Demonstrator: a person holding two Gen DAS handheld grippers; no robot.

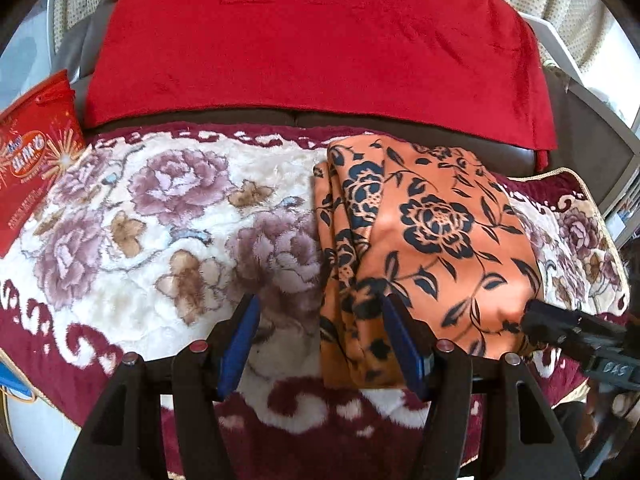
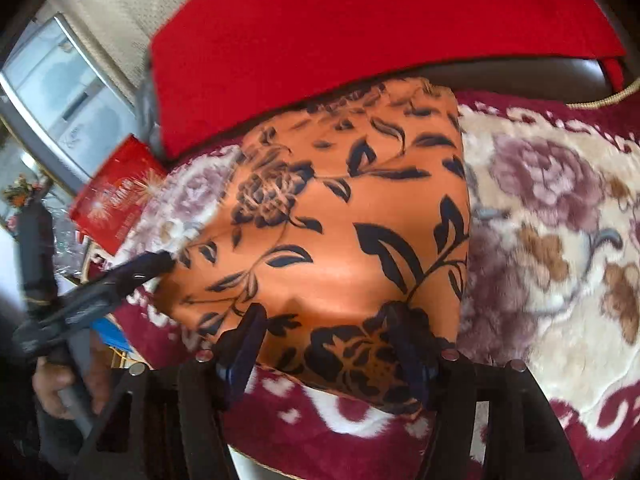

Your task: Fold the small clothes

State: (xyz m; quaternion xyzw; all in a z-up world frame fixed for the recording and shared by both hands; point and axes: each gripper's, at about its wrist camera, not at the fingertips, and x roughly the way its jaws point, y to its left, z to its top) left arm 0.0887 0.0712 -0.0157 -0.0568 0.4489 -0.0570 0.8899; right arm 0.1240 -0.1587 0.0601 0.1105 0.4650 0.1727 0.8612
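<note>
A big red blanket (image 1: 312, 40) hangs over the back of a dark sofa (image 1: 512, 152). On the seat lies a plush floral blanket (image 1: 152, 216), cream with mauve roses and a dark red border. On its right part rests the folded orange cloth (image 1: 440, 248) with a black flower print, its layered edges showing on the left side. At the far left a red printed bag (image 1: 32, 168) stands beside the seat. The left hand-held gripper (image 1: 320, 340) hovers over the near left edge of the cloth, jaws apart, gripping nothing. The right hand-held gripper (image 2: 324, 344) is over the near edge of the cloth, jaws apart; whether its pads press the fabric I cannot tell.
</note>
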